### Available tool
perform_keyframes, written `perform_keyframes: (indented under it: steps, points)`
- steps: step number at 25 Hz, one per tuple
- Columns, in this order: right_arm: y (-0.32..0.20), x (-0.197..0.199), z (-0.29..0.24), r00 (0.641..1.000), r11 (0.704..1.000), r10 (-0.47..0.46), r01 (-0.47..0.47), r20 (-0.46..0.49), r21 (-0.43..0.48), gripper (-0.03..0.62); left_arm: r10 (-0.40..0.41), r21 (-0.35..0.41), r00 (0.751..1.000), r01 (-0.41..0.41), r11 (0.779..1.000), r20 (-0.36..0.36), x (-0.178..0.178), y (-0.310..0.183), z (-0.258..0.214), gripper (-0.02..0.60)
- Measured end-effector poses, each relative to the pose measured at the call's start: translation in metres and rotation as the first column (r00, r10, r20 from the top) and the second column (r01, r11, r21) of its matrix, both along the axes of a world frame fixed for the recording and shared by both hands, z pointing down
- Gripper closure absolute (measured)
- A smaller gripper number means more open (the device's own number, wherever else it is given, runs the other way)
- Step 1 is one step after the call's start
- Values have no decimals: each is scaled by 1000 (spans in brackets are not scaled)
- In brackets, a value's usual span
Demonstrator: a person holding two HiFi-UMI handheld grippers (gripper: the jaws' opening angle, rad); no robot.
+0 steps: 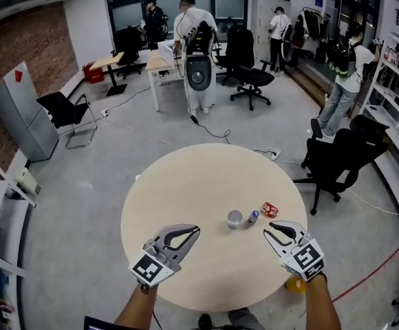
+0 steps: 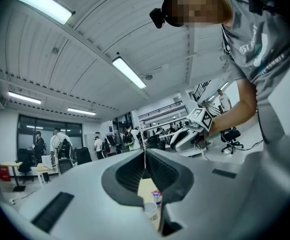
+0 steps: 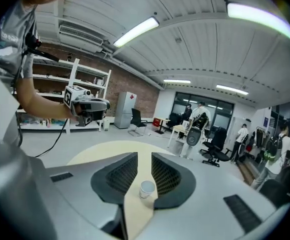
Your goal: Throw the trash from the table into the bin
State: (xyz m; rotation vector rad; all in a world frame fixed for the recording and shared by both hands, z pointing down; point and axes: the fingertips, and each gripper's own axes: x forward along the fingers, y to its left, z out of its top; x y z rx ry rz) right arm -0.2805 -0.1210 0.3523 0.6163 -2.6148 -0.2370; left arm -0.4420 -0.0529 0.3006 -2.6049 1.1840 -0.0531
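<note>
On the round pale table [image 1: 206,177] stand a small white cup [image 1: 234,218], a small bottle with a blue cap [image 1: 254,216] and a crumpled red wrapper [image 1: 270,210], grouped right of centre. My left gripper [image 1: 197,229] hovers over the near part of the table, left of the cup, with its jaws shut and empty. My right gripper [image 1: 266,233] is just short of the bottle and wrapper, jaws a narrow gap apart, nothing between them. Past its jaws the right gripper view shows the cup [image 3: 147,188]. Cup [image 2: 150,210] and bottle [image 2: 157,198] show below the left gripper's jaws.
A black office chair [image 1: 337,160] stands close to the table's right side. A yellow object [image 1: 296,284] sits on the floor below the table's near right edge. Shelves line both walls. Several people and desks are at the far end of the room.
</note>
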Motion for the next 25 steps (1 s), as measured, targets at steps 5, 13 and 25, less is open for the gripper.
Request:
perform_keyframes:
  steps: [5, 13, 25]
  points:
    - [-60, -42, 74, 991, 989, -112, 103, -74, -110, 470, -76, -68, 997, 74, 995, -19, -16, -43, 43, 531]
    - [-125, -83, 193, 931, 954, -275, 234, -240, -184, 470, -190, -146, 976, 173, 974, -107, -25, -107, 94, 531]
    - [-163, -105, 310, 758, 932, -355, 331, -547, -145, 470, -295, -209, 954, 280, 937, -47, -44, -156, 160, 531]
